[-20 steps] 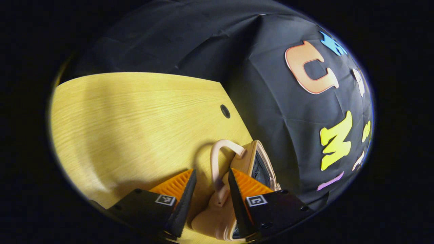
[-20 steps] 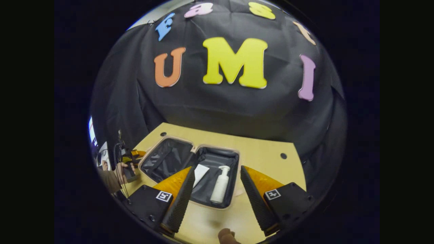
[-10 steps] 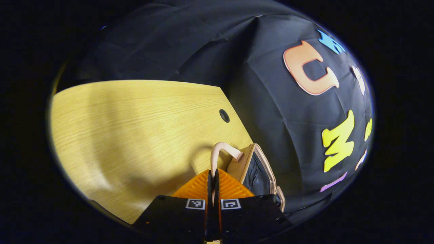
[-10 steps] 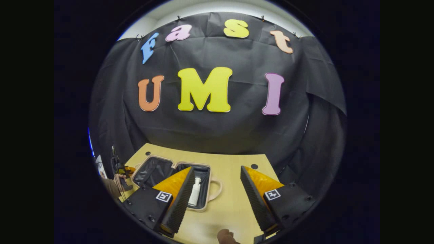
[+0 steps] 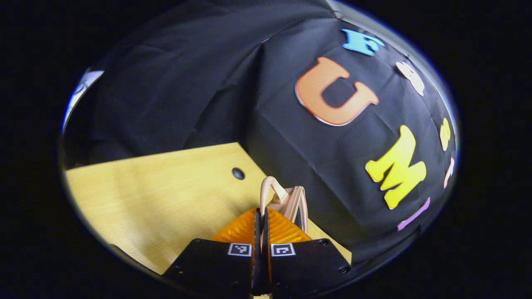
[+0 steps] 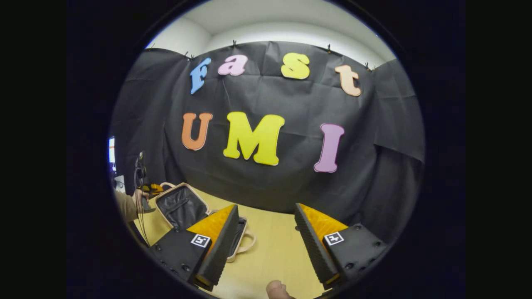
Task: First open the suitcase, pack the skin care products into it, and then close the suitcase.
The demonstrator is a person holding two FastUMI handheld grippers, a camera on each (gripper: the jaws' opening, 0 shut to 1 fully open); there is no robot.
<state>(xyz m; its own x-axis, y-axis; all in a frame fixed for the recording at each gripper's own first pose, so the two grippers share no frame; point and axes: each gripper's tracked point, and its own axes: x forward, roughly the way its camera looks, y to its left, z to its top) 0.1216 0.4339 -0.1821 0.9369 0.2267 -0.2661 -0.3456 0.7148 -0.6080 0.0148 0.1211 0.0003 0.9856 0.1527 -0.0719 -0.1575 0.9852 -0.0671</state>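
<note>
Black cloth hangs behind a pale yellow wood-grain counter, and on it sits the small beige hard-shell suitcase with its dark lining showing. Its lid half stands raised, tilted up off the counter toward the person's left side, while the base half lies flat, mostly hidden behind the right hand-held gripper's left finger; whether the skin care products are inside cannot be made out from here. The left hand-held gripper is clenched on the curved beige carry handle of the lid, both orange ribbed fingers pressed together around the strap, which arches up just past the fingertips. In the left gripper view the lid is seen nearly edge-on, its rim standing directly ahead of the fingers, so the lid's hinge line runs across from that hand and the base lies beyond it, toward the person's right. The right hand-held gripper is released, jaws spread wide and holding nothing, hovering above the counter's near side, well apart from the case. Judging by this, the closing step is under way: the left hand is the nearer and already has hold, and the lid needs to be swung over its hinge, away from the left hand and down onto the base
</note>
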